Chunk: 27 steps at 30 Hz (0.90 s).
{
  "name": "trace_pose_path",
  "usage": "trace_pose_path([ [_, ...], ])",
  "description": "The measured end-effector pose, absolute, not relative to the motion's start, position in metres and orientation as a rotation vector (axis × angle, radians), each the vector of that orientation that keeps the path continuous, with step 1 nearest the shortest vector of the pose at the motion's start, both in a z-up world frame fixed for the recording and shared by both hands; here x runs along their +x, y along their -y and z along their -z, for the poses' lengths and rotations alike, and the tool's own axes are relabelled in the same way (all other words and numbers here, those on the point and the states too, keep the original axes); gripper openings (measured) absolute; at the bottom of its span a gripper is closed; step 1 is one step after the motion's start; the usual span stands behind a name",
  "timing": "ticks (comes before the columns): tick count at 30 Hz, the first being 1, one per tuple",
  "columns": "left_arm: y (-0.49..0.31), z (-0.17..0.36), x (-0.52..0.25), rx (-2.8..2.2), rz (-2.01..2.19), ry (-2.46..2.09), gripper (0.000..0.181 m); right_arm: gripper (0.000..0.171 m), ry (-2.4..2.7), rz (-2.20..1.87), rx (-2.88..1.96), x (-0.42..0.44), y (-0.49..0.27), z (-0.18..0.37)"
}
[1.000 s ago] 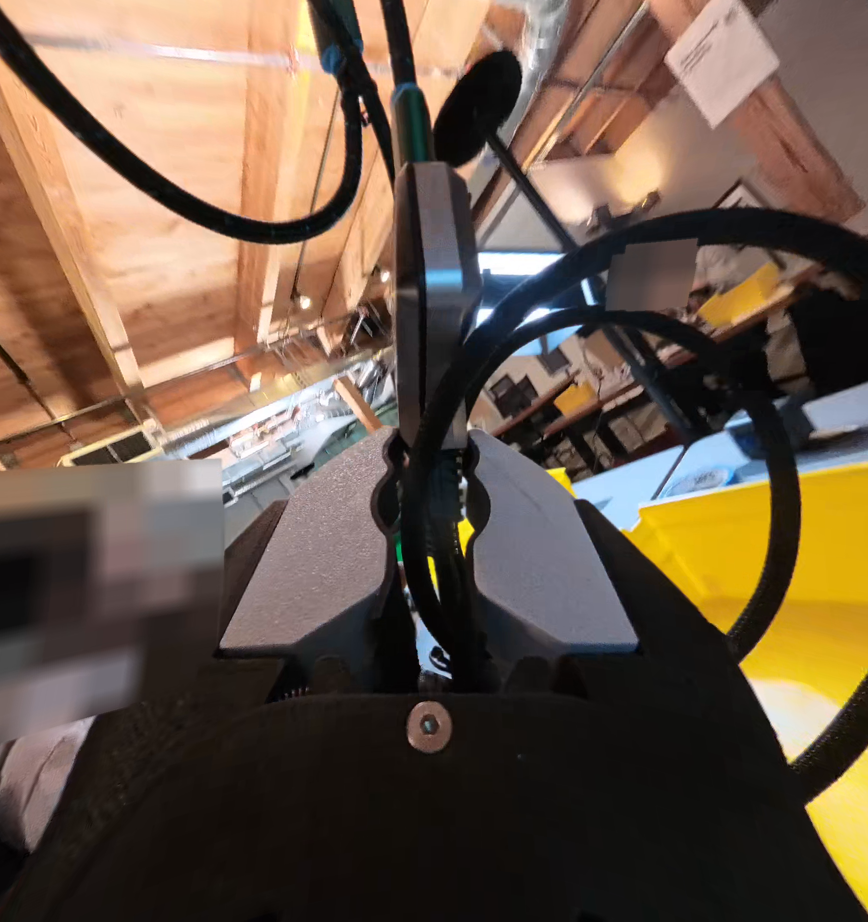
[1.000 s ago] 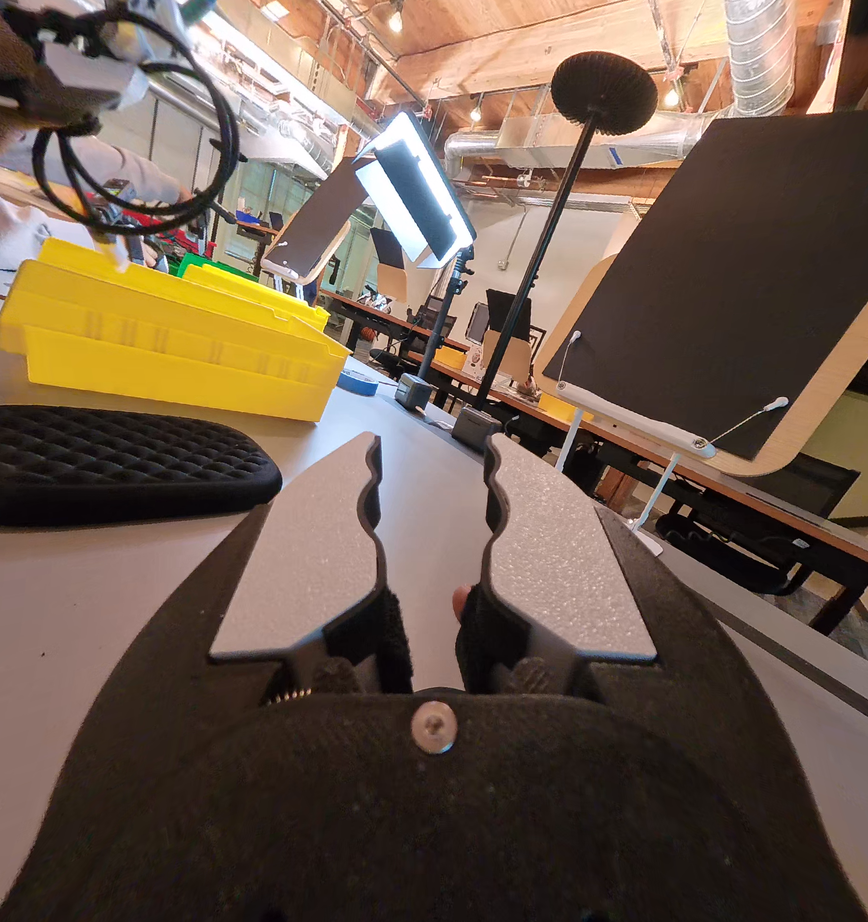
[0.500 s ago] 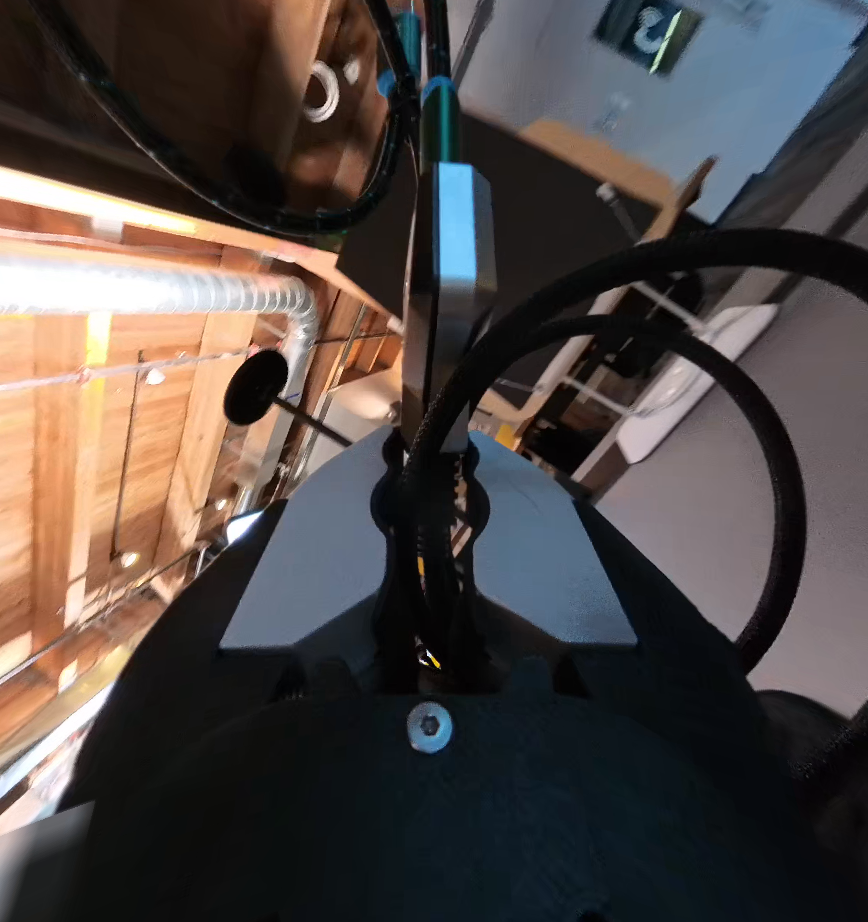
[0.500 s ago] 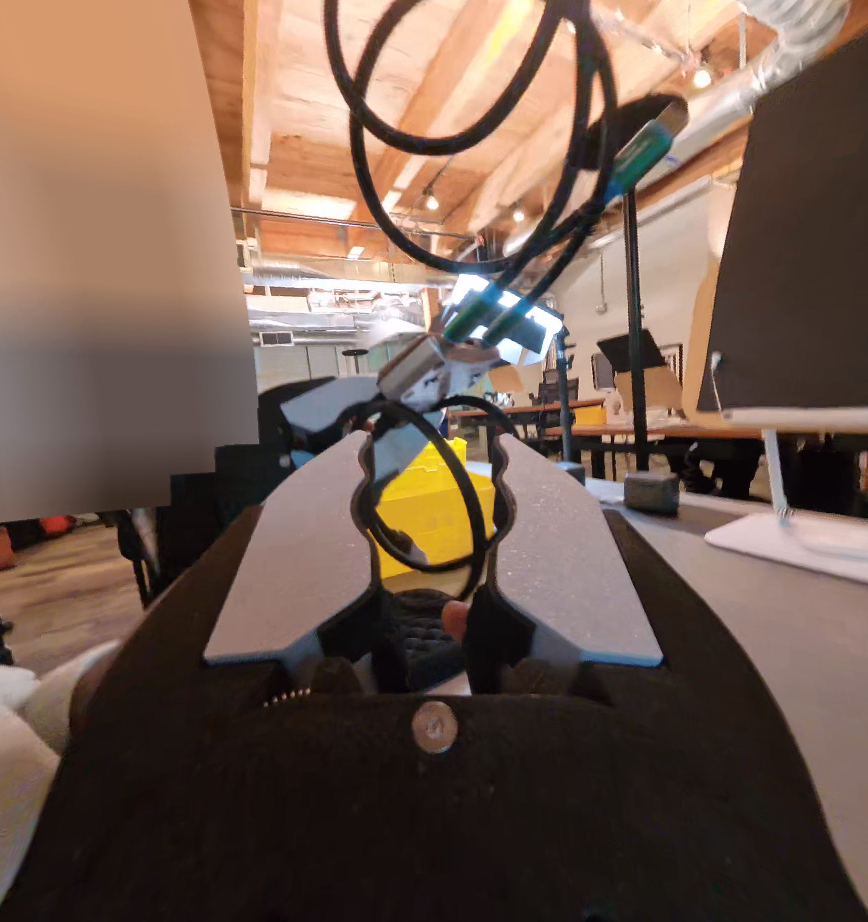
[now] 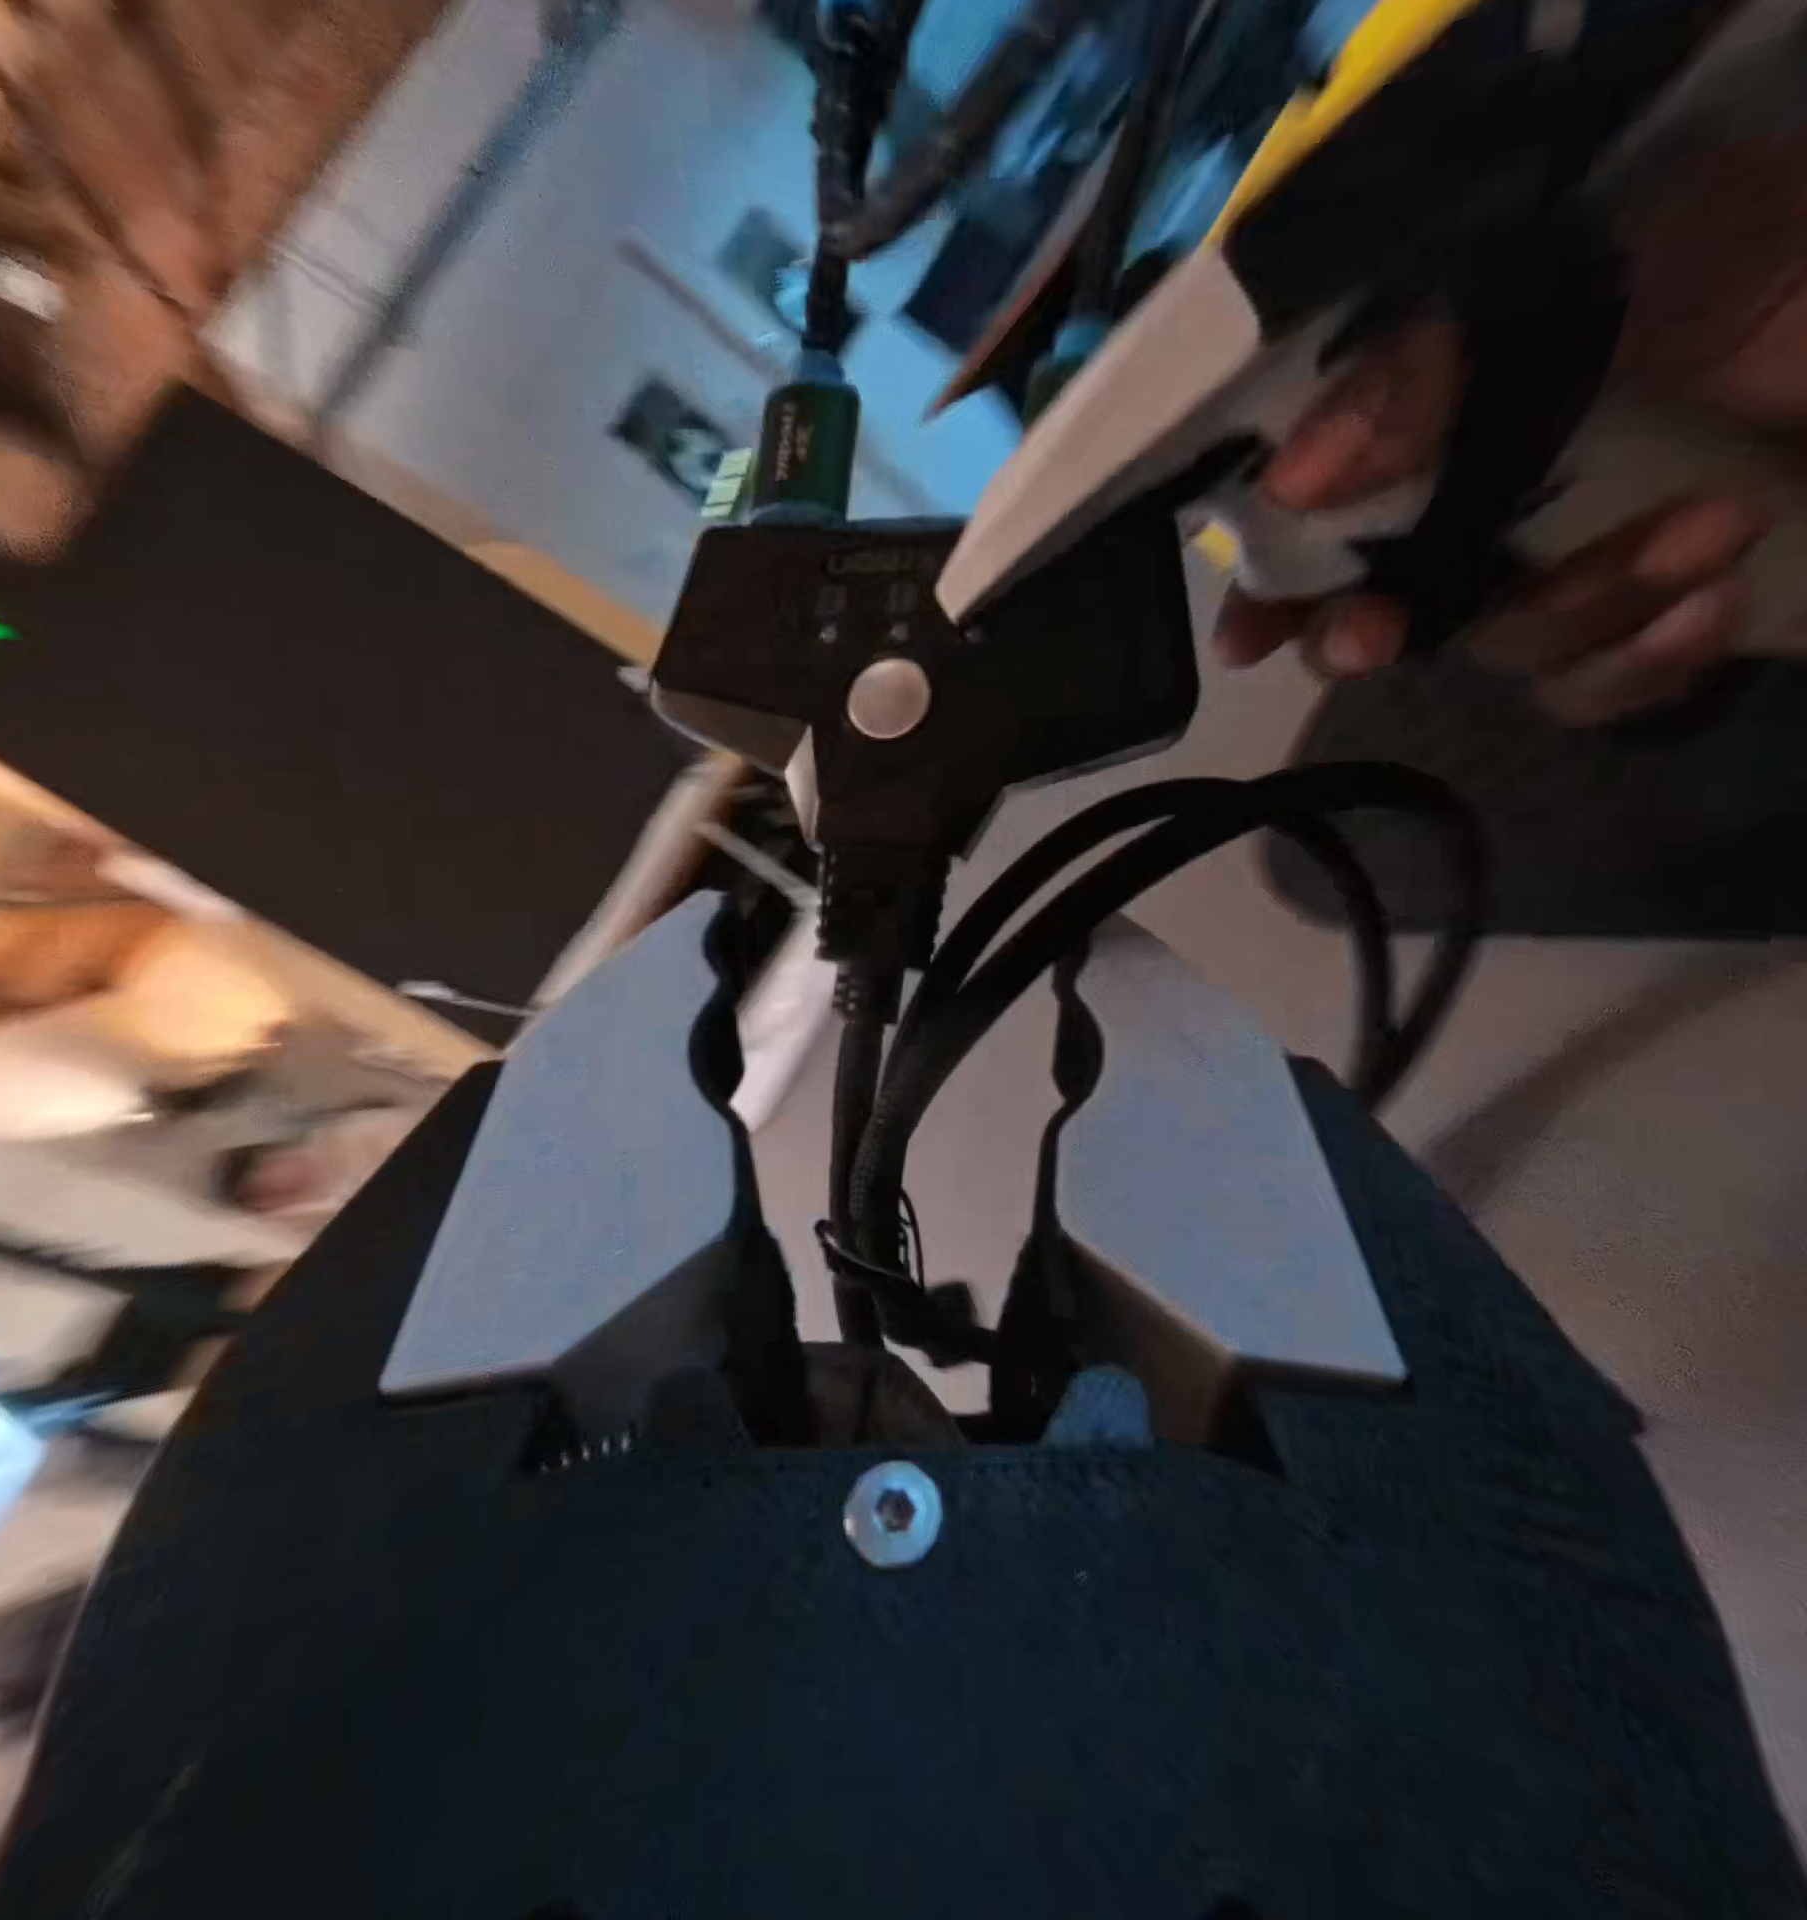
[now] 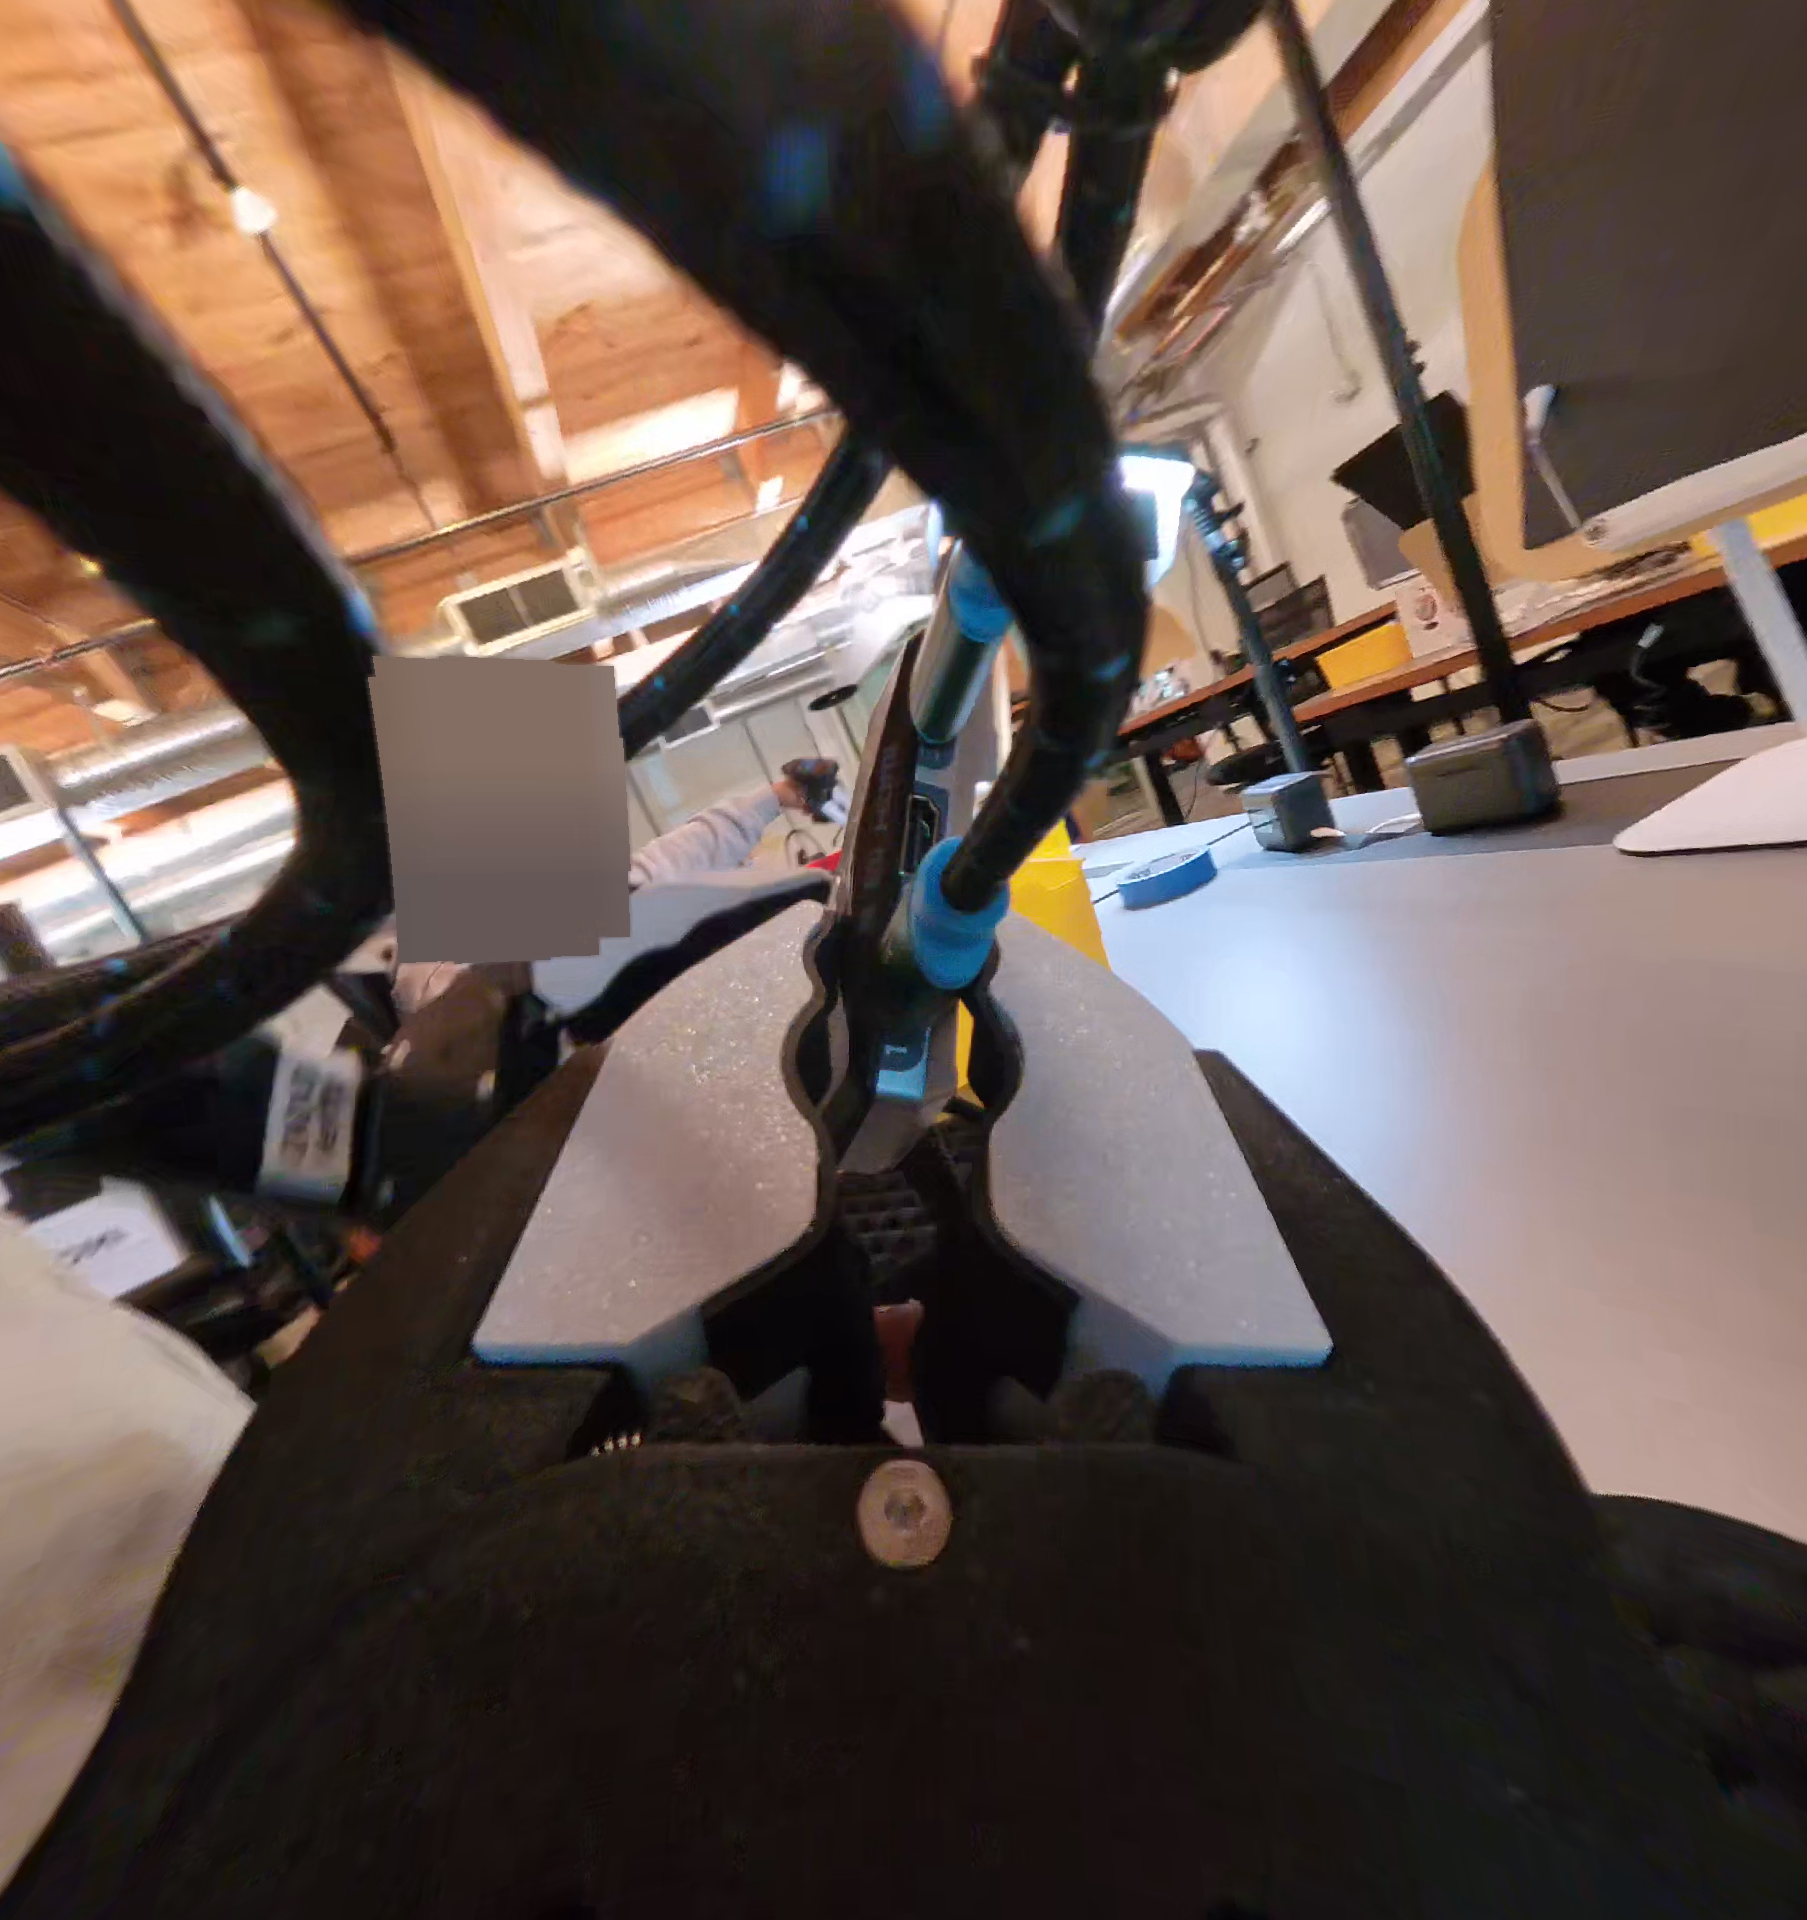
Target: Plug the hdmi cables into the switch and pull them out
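Observation:
The black HDMI switch with a round button hangs just beyond my left gripper. The left jaws stand wide apart; the switch's own black lead and a cable loop pass between them untouched. A green plug sits in the switch's far end. My right gripper is shut on the switch, seen edge-on, next to a blue-collared plug. One of its fingers shows in the left wrist view, clamped over the switch's right side.
Thick black braided cables loop close over the right wrist view. A grey table carries a blue tape roll, a yellow bin, small grey boxes and a black board on a stand. A person's hand holds the right gripper.
My left gripper, shut on the switch's end before, has opened and let go. My right gripper has moved in and closed on the switch, which now shows its face to the left view.

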<state>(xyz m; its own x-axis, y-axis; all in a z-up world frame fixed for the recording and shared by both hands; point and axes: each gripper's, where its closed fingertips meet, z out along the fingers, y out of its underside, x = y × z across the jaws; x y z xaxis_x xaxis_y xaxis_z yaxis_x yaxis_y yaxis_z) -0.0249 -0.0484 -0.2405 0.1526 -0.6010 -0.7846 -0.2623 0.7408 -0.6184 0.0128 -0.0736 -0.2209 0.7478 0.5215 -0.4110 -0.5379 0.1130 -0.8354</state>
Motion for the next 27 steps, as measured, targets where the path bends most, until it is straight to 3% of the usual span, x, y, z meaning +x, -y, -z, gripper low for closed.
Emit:
trace_pose_path([
  [3,0.058,0.243,-0.037,-0.916,0.732,-1.531,0.096,0.022,0.095,-0.850,-1.258,0.001,0.081,0.218],
  [5,0.061,0.237,-0.045,-0.960,0.978,-1.495,0.112,0.022,0.170,-0.882,-1.291,-0.010,0.085,0.218],
  [10,0.058,0.236,-0.054,-0.935,1.060,-1.499,0.108,0.022,0.224,-0.901,-1.312,-0.019,0.088,0.218],
  [16,0.006,0.252,-0.076,-0.895,0.417,-1.576,0.073,0.021,0.162,-0.796,-1.325,0.004,0.087,0.220],
  [19,0.020,0.226,-0.084,-0.852,0.669,-1.476,0.068,0.021,0.195,-0.750,-1.369,0.005,0.087,0.226],
  [22,0.036,0.181,-0.102,-0.797,1.209,-1.239,0.068,0.020,0.231,-0.730,-1.384,0.001,0.087,0.228],
  [25,0.040,0.148,-0.116,-0.743,1.657,-0.992,0.082,0.020,0.275,-0.746,-1.410,-0.008,0.086,0.233],
  [27,0.042,0.167,-0.095,-0.811,1.563,-1.071,0.092,0.020,0.323,-0.762,-1.425,-0.017,0.088,0.235],
])
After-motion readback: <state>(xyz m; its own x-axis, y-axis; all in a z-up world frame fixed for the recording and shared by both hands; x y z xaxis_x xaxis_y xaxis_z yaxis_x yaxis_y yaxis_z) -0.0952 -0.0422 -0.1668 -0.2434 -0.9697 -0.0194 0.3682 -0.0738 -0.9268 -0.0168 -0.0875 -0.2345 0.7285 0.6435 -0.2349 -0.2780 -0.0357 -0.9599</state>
